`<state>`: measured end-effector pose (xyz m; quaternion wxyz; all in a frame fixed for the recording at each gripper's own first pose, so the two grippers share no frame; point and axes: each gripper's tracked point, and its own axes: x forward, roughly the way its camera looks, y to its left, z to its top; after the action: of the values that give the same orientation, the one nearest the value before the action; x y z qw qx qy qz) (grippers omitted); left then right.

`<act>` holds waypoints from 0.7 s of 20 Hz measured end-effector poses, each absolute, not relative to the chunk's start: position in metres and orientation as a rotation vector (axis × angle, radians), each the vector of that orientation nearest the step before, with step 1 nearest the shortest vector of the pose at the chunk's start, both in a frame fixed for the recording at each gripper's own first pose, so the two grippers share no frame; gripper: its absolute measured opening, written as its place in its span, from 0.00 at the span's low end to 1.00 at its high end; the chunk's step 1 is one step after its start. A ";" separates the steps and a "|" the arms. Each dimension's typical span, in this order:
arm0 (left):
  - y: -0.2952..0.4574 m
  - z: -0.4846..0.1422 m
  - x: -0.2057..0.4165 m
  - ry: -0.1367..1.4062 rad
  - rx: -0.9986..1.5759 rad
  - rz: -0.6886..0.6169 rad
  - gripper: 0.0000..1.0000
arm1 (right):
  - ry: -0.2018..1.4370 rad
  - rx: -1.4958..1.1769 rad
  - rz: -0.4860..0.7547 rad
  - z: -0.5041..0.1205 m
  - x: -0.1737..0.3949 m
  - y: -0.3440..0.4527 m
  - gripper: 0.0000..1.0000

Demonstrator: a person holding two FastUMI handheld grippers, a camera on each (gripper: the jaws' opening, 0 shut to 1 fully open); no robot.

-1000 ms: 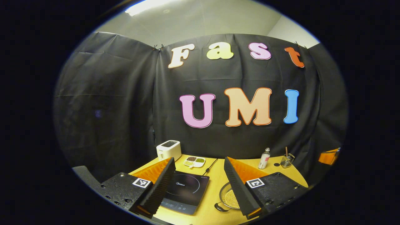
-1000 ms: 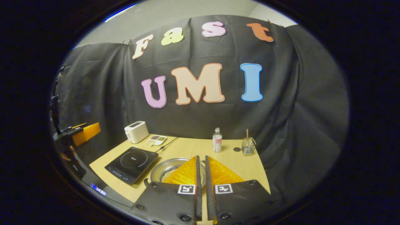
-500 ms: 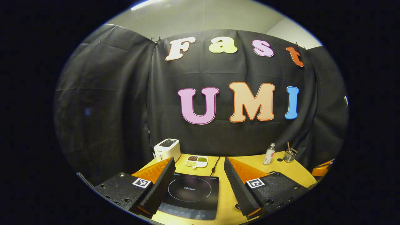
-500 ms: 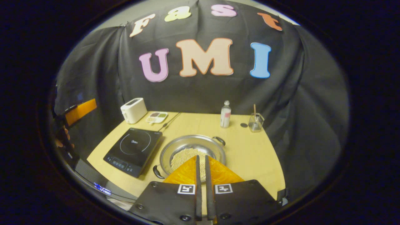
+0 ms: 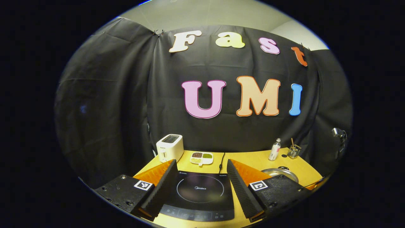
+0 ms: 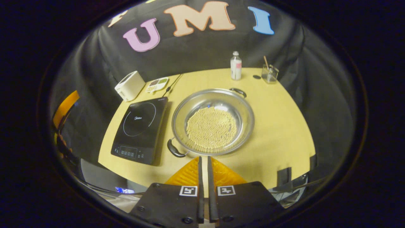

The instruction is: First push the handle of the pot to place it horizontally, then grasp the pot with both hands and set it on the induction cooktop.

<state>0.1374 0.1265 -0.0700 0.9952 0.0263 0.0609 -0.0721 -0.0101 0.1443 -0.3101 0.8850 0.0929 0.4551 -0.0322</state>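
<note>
Hovering above bench (image 6: 278, 126), right gripper (image 6: 204, 161) fingers nearly closed, empty; pot (image 6: 212, 125) at 12 o'clock, cooktop (image 6: 140, 129) at 10. Left gripper (image 5: 201, 172) fingers wide apart, empty.

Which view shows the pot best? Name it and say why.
The right gripper view: it looks down on the whole pot, its rim, both black handles and the pale grains inside, beside the induction cooktop. The left gripper view catches a sliver of its rim behind that gripper's finger.
</note>
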 end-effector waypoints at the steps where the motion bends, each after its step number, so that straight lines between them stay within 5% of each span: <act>1: 0.129 -0.074 0.137 0.130 0.050 -0.148 0.95 | 0.962 0.208 -0.071 -0.315 -0.009 0.147 0.09; 14: 0.154 -0.105 0.128 0.194 -0.004 -0.165 0.92 | 1.233 0.174 -0.088 -0.407 -0.001 0.174 0.09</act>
<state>0.1279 0.1536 -0.1049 0.9919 -0.0021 0.0968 -0.0821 -0.0010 0.1737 -0.4070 0.8116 0.0813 0.5771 -0.0410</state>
